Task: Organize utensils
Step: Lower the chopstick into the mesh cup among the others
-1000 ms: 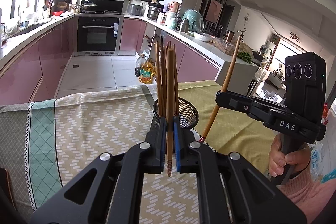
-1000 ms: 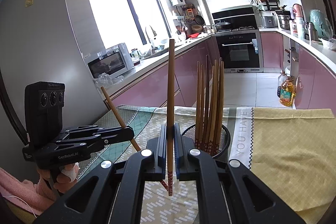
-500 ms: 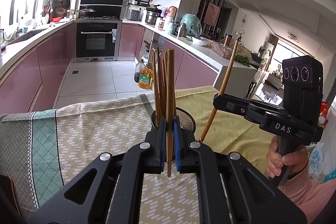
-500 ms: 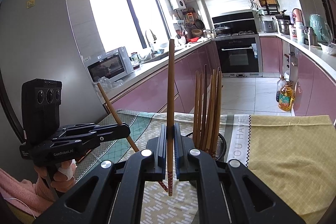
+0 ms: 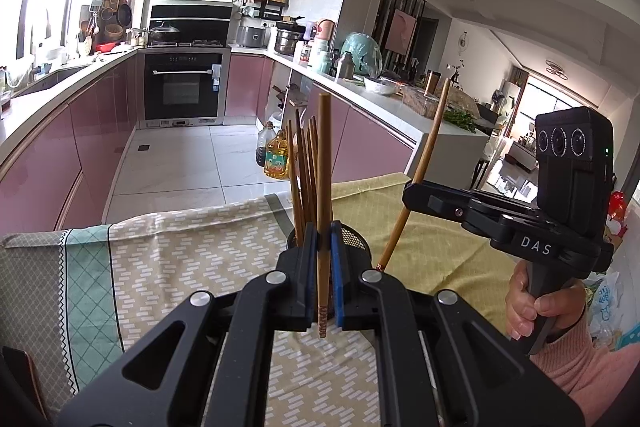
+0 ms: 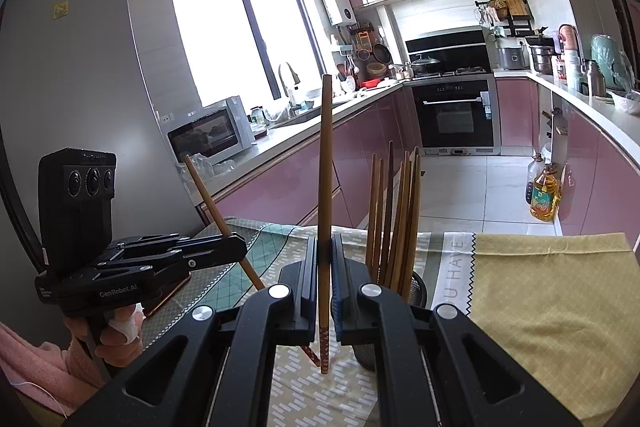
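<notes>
My left gripper [image 5: 323, 241] is shut on a wooden chopstick [image 5: 323, 163] that stands upright, its patterned tip hanging below the jaws. Just behind it a black mesh holder [image 5: 355, 239] on the table holds several chopsticks [image 5: 302, 179]. To the right, my right gripper [image 5: 412, 191] is shut on a second, slanted chopstick [image 5: 428, 147]. In the right wrist view that gripper [image 6: 325, 253] holds its chopstick [image 6: 325, 155] upright, left of the holder [image 6: 419, 287] and its chopsticks [image 6: 396, 211]. The left gripper [image 6: 239, 247] at the left grips its tilted chopstick [image 6: 206, 195].
A patterned tablecloth [image 5: 192, 259] with a yellow half [image 6: 552, 299] covers the table. A dark flat object [image 6: 170, 289] lies near the table's left edge. Oil bottles [image 6: 543, 193] stand on the tiled floor beyond the table's far edge, between pink cabinets.
Each gripper still grips its chopstick. The holder has slid slightly lower in both views. Nothing was taken or let go.
</notes>
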`<state>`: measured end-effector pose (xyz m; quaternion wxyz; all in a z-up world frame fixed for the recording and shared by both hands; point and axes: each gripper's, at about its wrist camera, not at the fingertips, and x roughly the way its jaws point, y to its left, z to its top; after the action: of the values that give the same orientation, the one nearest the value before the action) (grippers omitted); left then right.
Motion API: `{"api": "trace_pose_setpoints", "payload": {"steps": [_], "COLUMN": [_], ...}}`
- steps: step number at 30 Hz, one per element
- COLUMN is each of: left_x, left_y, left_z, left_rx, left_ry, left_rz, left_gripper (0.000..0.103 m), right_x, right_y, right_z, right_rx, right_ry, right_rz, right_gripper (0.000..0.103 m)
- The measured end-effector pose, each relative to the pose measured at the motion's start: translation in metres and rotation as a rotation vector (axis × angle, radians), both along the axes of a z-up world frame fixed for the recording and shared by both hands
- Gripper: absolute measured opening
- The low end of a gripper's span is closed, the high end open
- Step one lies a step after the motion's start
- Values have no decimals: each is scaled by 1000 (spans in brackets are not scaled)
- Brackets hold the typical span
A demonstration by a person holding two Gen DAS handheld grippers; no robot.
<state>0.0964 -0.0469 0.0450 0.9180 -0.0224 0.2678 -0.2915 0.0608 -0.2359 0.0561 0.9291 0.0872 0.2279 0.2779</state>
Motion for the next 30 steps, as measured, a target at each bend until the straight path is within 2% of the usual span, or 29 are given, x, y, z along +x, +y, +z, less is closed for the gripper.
{"api": "trace_pose_setpoints", "payload": {"steps": [11, 30], "left_x": [0, 0], "left_y": [0, 0], "left_z": [18, 49], "left_rx": [4, -34], "left_ry": [-45, -109], "left_rz": [12, 7], "left_gripper": [7, 7], "right_x": [5, 19], "right_y": [-3, -3], "right_z": [10, 28], "right_rx": [6, 0], "right_ry": [-29, -67], "right_rz": [0, -10], "right_gripper": [5, 5]}}
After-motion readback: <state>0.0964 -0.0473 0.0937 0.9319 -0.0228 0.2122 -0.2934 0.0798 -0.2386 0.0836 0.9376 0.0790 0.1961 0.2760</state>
